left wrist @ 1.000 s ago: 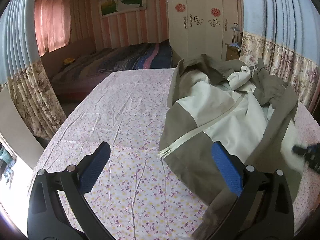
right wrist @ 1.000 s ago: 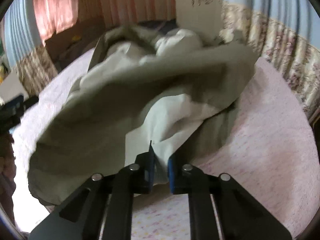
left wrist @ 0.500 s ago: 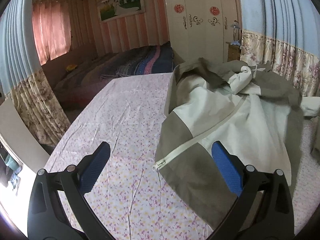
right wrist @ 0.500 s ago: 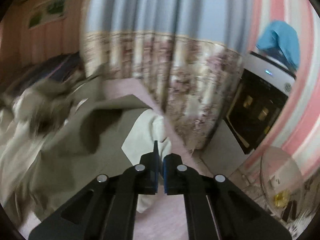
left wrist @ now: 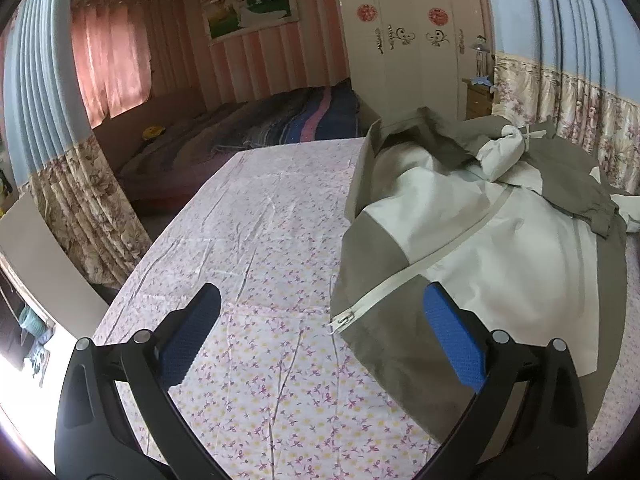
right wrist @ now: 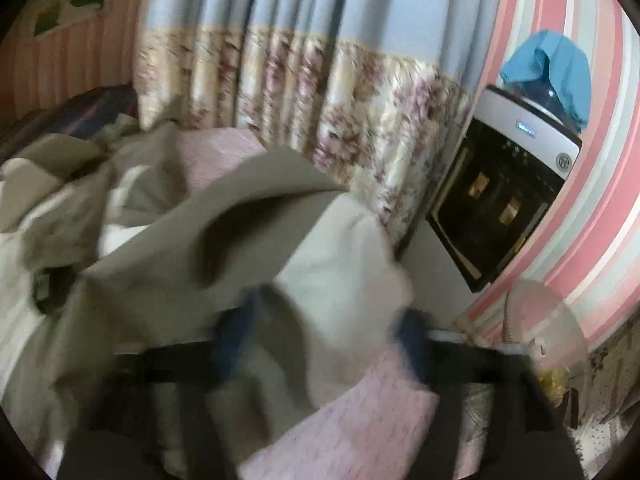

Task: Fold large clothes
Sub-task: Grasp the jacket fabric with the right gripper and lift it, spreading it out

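A large olive and cream jacket [left wrist: 480,240] with a white zipper [left wrist: 400,280] lies spread on the right part of the floral sheet [left wrist: 260,260]. My left gripper [left wrist: 320,328] is open and empty, just above the sheet, with its right finger over the jacket's near hem. In the blurred right wrist view my right gripper [right wrist: 324,336] is open, its jaws wide apart on either side of the jacket's cream and olive edge [right wrist: 340,248], which drapes between them.
A second bed with a striped blanket [left wrist: 280,120] lies beyond the sheet. A white wardrobe [left wrist: 408,40] stands at the back. Floral curtains [right wrist: 320,100] hang by the bed's right side. A black and white appliance [right wrist: 500,192] stands off the bed's right edge.
My right gripper, shut on the jacket edge earlier, swung it to the right and has now opened. The jacket has spread flatter. My left gripper stayed open and shifted little.
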{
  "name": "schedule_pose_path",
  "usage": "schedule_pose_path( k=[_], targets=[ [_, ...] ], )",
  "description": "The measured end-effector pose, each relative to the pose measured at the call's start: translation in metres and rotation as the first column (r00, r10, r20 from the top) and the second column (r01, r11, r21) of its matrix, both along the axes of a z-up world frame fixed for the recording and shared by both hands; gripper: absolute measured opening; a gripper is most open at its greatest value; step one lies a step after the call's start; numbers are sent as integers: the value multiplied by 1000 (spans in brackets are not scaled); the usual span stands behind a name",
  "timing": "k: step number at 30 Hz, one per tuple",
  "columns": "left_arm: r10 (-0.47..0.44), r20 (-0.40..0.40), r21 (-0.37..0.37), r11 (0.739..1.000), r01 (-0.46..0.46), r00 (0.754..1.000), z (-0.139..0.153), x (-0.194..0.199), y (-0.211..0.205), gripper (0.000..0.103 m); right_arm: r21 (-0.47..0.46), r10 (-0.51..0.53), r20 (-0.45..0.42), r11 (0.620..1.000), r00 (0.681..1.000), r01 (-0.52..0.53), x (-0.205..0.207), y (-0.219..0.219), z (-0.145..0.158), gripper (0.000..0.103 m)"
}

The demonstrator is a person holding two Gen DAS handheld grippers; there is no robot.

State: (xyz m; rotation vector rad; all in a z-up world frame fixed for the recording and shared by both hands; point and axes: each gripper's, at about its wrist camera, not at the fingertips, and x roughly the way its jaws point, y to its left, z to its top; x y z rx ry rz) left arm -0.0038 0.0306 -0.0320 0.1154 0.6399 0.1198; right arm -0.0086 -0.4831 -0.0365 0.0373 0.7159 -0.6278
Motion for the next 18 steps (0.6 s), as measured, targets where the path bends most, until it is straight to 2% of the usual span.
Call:
schedule_pose_path(
  k=[3,5,8,12,14,18],
  targets=[
    [-13,-16,6,1000,13,1000,-7,1,0,100,10,47,37,999,998,-47,-24,36,7,88],
    [-24,-22,-8,1000,24,999,-11,1,1,100,52,63,131,996,989,-71,-51,62,15,88],
    [-34,-29,-41,999,33,999,-17,-4,5,100,131,145,204,976,968,-173,-74,103,20,88],
    [-39,-55,-95,995,33,998,-30,-20,9,100,104,301,222,938,927,-330,-91,173,14,88],
    [-64,-63,-117,992,57,996,-36,-25,9,100,114,365,197,913,910,-391,-89,197,6,88],
    [-105,-37,-98,990,101,994,-40,-45,6,100,156,450,173,866,876,-475,-89,231,-5,88]
  ],
)
